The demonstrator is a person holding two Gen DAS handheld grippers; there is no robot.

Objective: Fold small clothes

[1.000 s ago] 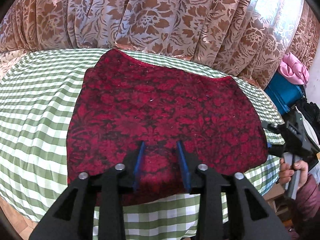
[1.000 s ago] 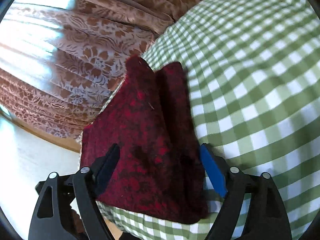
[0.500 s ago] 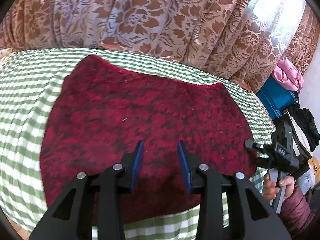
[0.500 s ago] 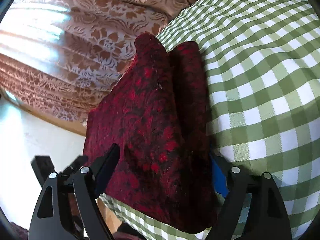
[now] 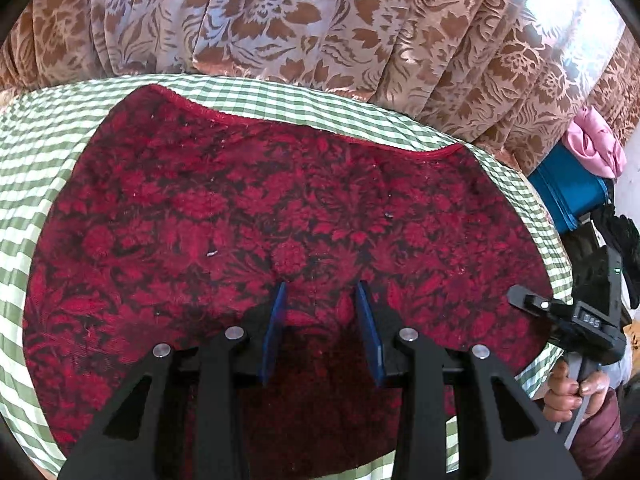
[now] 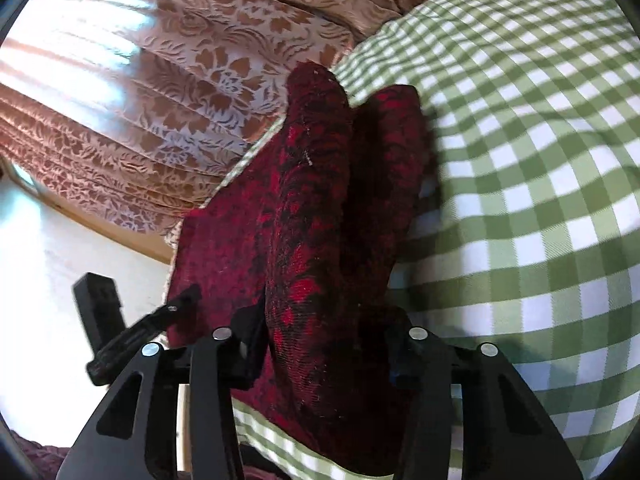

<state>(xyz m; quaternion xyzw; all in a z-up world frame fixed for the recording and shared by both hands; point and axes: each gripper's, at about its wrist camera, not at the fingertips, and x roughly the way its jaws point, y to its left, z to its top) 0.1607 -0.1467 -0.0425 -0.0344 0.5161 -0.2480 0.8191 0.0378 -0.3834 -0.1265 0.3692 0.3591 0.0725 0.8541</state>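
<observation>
While one red-and-black patterned garment point(image 5: 280, 208) lies spread nearly flat on the green checked counter point(image 5: 36, 148), the folding looks barely begun: no clean fold shows in the left wrist view, only a ridge of cloth bunched up at the right-hand end.

The left hand-held gripper point(image 5: 322, 296) hovers over the near middle of the garment, its blue pads parted with cloth beneath and ahead of them; I cannot tell whether they touch it, and nothing is pinched. The right hand-held gripper point(image 6: 324, 344), seen far to the right of the left one, has its jaws closing around the raised ridge of garment point(image 6: 320, 220), which runs straight ahead from between the fingers. Cloth fills the gap, though whether the pads already press on it is hard to say.

Still to do, by my reading: lift that end, carry it across, flatten, then fold again.

Count: one garment, one counter, two hand-held grippers, one patterned curtain point(image 5: 320, 20) beyond.
</observation>
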